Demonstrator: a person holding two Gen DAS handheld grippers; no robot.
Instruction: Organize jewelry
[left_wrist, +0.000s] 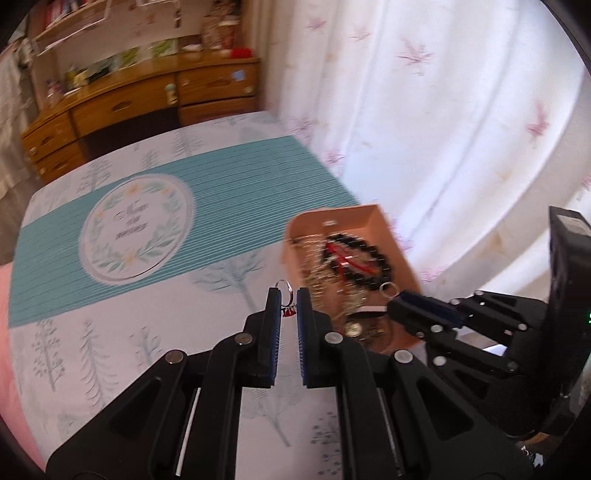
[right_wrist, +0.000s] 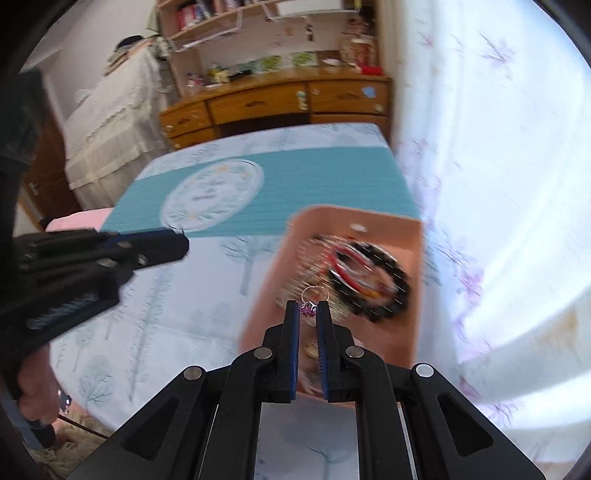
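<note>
A tan open box (left_wrist: 373, 218) (right_wrist: 388, 229) on the bed holds a black bead bracelet (left_wrist: 373, 254) (right_wrist: 391, 273), a red bangle and gold chains (left_wrist: 321, 277). My left gripper (left_wrist: 287, 295) is shut on a silver hoop earring with a red charm (left_wrist: 285, 291), held above the bedspread left of the box. My right gripper (right_wrist: 308, 307) is shut on a silver hoop earring with a purple charm (right_wrist: 313, 297), held over the box. The right gripper also shows in the left wrist view (left_wrist: 397, 295), and the left gripper in the right wrist view (right_wrist: 183, 243).
The bedspread (left_wrist: 229, 192) is white with trees and a teal band. A flowered white curtain (left_wrist: 443, 110) hangs close on the right. A wooden desk with drawers (left_wrist: 129, 107) stands beyond the bed. A pink sheet (right_wrist: 77, 223) lies at the left.
</note>
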